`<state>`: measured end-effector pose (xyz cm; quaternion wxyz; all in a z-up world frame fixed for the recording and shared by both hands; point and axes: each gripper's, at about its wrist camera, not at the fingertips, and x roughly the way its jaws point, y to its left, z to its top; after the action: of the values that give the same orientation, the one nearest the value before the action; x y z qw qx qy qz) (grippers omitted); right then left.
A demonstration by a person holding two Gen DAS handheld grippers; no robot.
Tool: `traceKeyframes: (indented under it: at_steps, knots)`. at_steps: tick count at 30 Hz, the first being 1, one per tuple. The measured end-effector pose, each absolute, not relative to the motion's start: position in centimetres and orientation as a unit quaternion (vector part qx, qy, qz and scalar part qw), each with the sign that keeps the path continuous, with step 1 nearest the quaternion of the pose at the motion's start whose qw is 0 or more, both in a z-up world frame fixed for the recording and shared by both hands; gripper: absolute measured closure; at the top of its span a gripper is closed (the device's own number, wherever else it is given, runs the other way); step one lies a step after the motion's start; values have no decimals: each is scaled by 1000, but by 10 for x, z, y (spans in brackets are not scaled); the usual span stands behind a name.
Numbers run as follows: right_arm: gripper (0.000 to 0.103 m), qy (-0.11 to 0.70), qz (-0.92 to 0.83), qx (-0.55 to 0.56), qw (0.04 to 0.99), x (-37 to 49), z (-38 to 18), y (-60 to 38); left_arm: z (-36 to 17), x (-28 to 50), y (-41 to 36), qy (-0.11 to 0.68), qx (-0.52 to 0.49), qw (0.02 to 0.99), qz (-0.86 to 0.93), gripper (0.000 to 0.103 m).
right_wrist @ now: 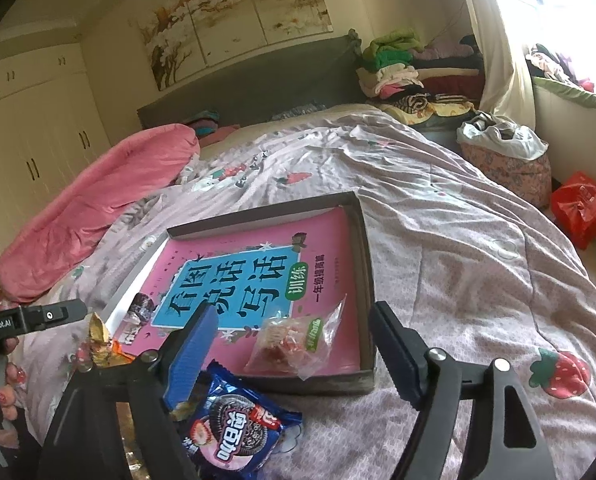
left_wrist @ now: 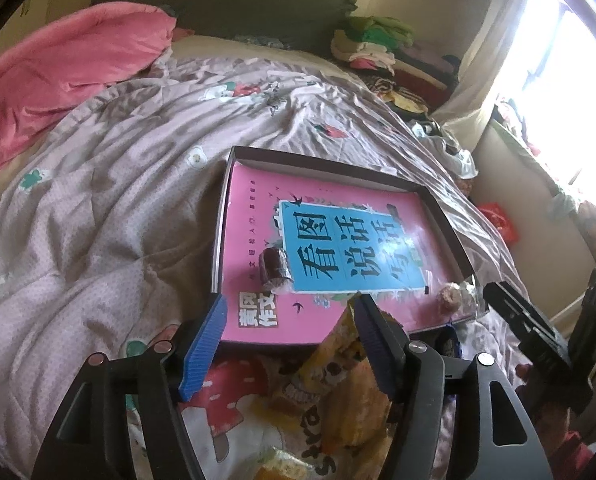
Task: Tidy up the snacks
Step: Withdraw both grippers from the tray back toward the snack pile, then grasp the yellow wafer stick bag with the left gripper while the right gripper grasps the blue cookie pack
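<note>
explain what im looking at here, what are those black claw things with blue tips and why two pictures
Those are two hand-held grippers, one in each of a person's hands, each carrying a camera that looks out along its fingers. So there are two pictures: one from the left gripper, one from the right gripper. Both are open and hold nothing. They hover over a bed quilt where a shallow box holds a pink book, a dark wrapped snack and a clear snack bag. Outside the box lie a yellow snack packet and a blue cookie packet.
</note>
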<state>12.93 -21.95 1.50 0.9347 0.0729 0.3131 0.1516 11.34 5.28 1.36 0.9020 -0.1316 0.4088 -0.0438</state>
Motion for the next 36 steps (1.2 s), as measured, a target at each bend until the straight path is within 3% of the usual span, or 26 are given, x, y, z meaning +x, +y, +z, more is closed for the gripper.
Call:
traceKeyframes:
  at_steps: [36]
  knots:
    - [23, 357, 177, 70, 915, 101, 13, -199, -13, 96, 36, 443, -78, 890, -73, 36]
